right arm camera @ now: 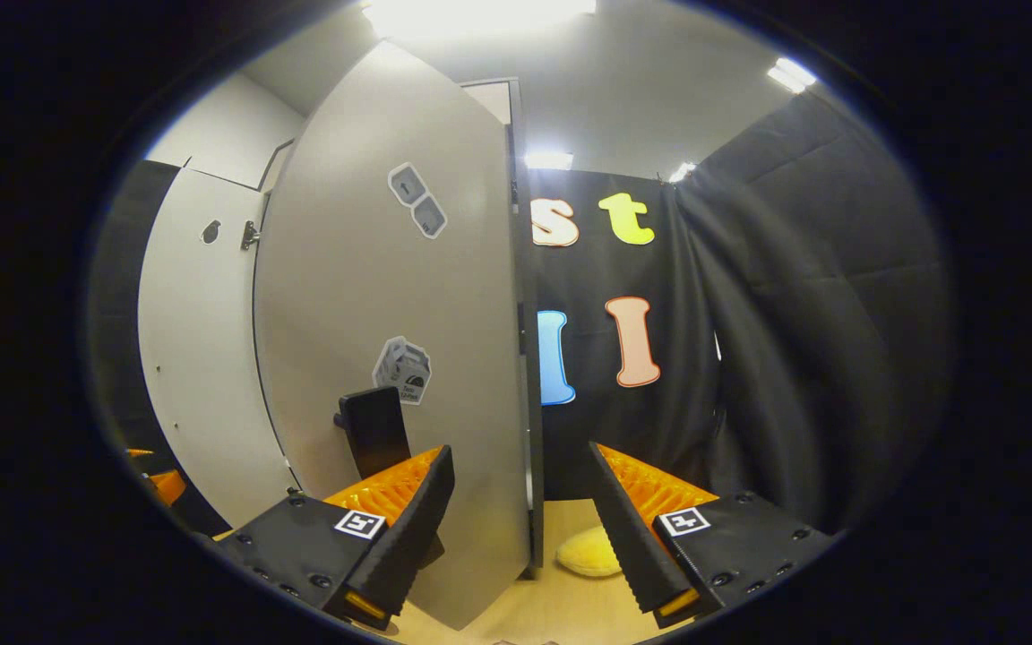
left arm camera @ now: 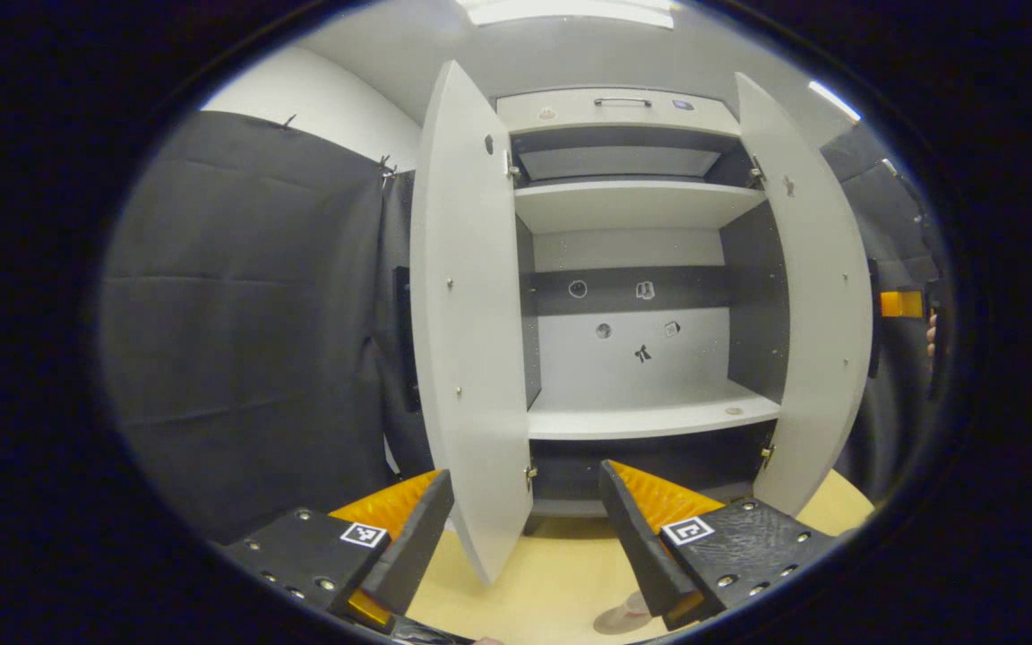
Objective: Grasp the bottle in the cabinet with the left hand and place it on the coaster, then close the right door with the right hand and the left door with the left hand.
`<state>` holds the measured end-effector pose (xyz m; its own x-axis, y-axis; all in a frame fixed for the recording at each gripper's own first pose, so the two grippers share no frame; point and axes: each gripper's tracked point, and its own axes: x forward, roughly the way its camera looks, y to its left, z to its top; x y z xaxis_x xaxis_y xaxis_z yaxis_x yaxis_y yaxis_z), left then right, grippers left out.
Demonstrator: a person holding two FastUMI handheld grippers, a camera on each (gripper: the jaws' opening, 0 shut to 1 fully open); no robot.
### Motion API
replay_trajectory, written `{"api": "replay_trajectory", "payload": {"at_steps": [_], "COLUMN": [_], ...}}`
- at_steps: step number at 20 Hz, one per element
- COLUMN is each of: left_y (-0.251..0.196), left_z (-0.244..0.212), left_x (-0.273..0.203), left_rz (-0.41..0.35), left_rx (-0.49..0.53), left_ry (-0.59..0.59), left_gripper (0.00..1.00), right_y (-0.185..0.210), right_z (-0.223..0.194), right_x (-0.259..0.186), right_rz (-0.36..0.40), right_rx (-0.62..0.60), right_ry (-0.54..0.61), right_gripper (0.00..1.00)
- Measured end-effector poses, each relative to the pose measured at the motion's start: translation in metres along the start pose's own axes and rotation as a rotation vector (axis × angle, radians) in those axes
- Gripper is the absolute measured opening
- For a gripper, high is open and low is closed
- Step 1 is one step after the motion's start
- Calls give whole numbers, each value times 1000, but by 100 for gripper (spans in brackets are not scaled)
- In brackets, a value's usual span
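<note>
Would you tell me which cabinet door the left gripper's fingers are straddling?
The left door: its lower edge stands between the open left gripper fingers. The right door swings out farther right, away from them.

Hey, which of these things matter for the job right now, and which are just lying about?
For the job: cabinet, left door, right door, left gripper, right gripper.
Just there: door stickers, top drawer, black cloth wall.

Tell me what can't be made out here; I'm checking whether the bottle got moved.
- Cabinet bottom, left gripper view: dark, cut by the left tool.
- Tan object, same view: cropped at the edge.
- Yellow object, right gripper view: half hidden by the right tool.
</note>
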<state>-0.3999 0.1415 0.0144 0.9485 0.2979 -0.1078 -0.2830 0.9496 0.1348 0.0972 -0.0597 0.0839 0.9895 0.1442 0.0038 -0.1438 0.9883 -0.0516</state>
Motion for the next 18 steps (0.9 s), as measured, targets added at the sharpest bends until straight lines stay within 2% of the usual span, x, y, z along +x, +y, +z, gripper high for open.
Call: {"api": "replay_trajectory", "payload": {"at_steps": [1, 2, 3, 6, 7, 10, 11, 12, 15, 16, 18], "left_y": [3, 7, 13, 33, 41, 66, 75, 88, 126, 137, 159], "left_z": [-3, -5, -8, -13, -15, -24, -27, -28, -28, -26, -16], "left_x": [-2, -5, -7, -13, -16, -16, -16, -18, -16, -14, -10], "left_rz": [-8, -11, -9, 8, 17, 34, 45, 59, 81, 78, 83], "left_rx": [-4, -5, -4, -8, -18, -47, -52, -58, -78, -83, -98], "left_ry": [8, 13, 17, 26, 28, 53, 53, 49, 36, 30, 1], "left_gripper": [95, 95, 100, 100, 95, 95, 100, 95, 100, 95, 95], "right_y": [12, 24, 37, 77, 90, 94, 93, 94, 95, 92, 95], "right_z": [-3, -3, -4, -4, -3, -5, -8, -9, -15, -18, -25], "right_x": [4, 8, 13, 25, 28, 29, 28, 29, 29, 27, 23], "right_rz": [11, 27, 42, 83, 94, 56, 40, 31, 13, -8, -27], "right_rx": [16, 29, 28, -9, -26, -98, -112, -109, -65, -57, -42], "right_ry": [4, 6, 11, 10, 2, -8, -8, 1, 23, 28, 35], "right_gripper": [90, 90, 95, 95, 95, 98, 98, 98, 98, 98, 98]}}
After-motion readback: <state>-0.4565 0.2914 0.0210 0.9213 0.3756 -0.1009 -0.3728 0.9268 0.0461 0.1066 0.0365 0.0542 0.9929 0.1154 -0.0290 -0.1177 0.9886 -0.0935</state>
